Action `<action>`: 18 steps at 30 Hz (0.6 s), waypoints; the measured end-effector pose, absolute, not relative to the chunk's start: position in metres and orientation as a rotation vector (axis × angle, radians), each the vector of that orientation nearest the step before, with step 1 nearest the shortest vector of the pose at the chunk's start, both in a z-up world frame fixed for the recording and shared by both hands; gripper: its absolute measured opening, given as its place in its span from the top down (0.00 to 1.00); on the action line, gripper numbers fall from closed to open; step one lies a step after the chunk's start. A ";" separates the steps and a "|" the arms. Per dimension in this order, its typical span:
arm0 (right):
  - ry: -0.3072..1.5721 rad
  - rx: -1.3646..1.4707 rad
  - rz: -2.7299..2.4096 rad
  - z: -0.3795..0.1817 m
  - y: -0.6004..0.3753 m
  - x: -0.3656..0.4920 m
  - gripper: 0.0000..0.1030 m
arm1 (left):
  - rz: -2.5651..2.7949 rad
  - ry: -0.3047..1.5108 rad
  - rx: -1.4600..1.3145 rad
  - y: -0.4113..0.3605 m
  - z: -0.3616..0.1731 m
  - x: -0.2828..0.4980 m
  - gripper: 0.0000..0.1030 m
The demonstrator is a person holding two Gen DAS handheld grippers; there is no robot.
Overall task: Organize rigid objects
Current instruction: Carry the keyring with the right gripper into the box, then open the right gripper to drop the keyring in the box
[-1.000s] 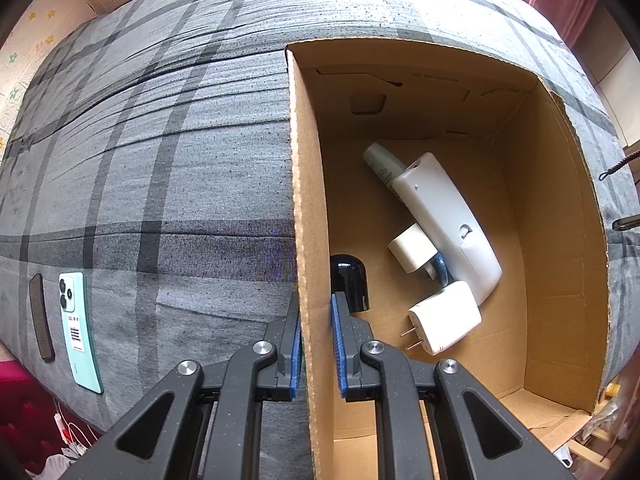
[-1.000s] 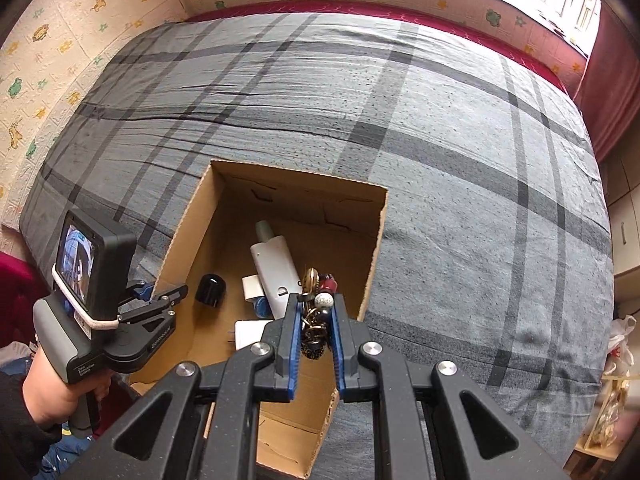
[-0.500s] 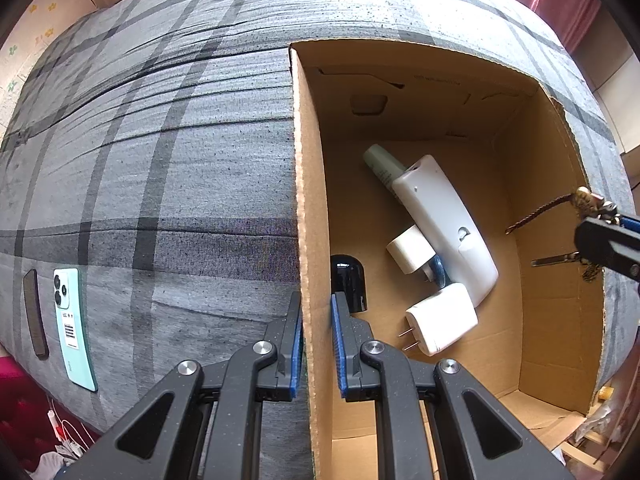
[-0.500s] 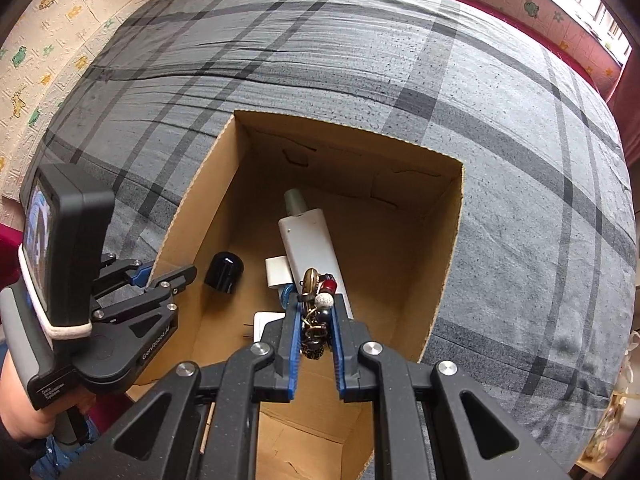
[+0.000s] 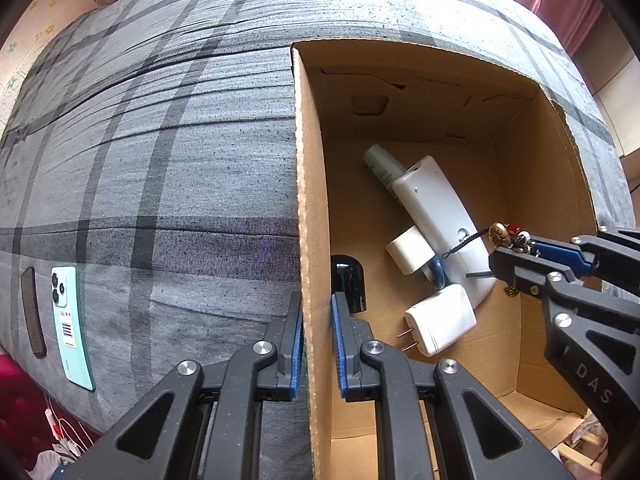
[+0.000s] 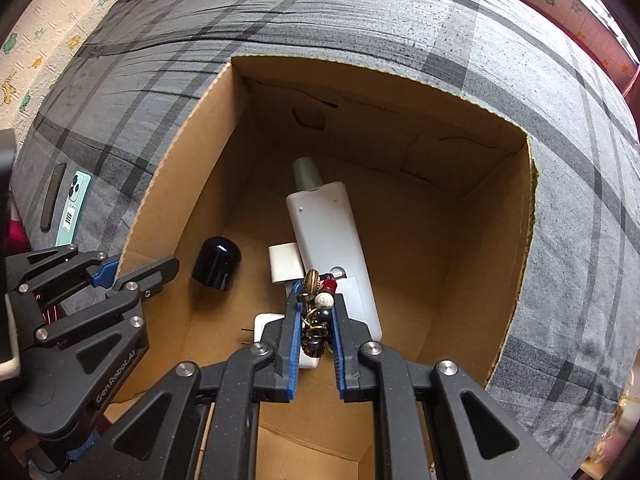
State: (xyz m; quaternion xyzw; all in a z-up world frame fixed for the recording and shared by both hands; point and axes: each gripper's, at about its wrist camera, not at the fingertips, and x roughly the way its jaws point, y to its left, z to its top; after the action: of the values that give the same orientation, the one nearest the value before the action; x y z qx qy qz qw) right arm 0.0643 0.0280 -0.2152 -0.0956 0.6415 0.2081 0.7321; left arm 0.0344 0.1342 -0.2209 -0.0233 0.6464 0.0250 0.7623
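An open cardboard box (image 5: 310,184) (image 6: 168,184) sits on a grey plaid bed. My left gripper (image 5: 316,308) (image 6: 132,272) is shut on the box's left wall. My right gripper (image 6: 314,300) (image 5: 516,252) is shut on a beaded keychain (image 6: 316,304) (image 5: 510,236) and holds it over the box's inside. In the box lie a long white device (image 6: 328,236) (image 5: 436,212), a pale green tube (image 6: 306,174), a black cap (image 6: 218,262) (image 5: 348,280), a small white cube adapter (image 6: 284,262) and a white plug charger (image 5: 438,320).
A mint green phone (image 5: 70,320) (image 6: 74,204) and a dark flat strip (image 5: 32,312) (image 6: 52,196) lie on the bed left of the box. Patterned wallpaper and a red border edge the bed's far side.
My right gripper has moved forward and down with the keychain, from above the box's near rim to over its inside. My left gripper has stayed clamped on the box wall.
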 end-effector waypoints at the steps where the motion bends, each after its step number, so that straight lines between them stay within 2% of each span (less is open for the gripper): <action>1: 1.420 -0.209 0.457 -0.219 0.028 0.065 0.87 | 0.055 1.405 -0.050 0.134 -0.221 0.034 0.86; 10: 1.452 -0.215 0.458 -0.243 0.030 0.068 0.87 | 0.057 1.405 -0.051 0.134 -0.220 0.034 0.86; 18: 1.452 -0.205 0.468 -0.242 0.027 0.070 0.84 | 0.059 1.406 -0.052 0.134 -0.220 0.035 0.86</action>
State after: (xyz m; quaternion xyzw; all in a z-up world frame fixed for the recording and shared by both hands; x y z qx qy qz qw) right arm 0.0698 0.0266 -0.2418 -0.0928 0.6563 0.2117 0.7182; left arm 0.0346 0.1342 -0.2198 -0.0237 0.6462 0.0271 0.7624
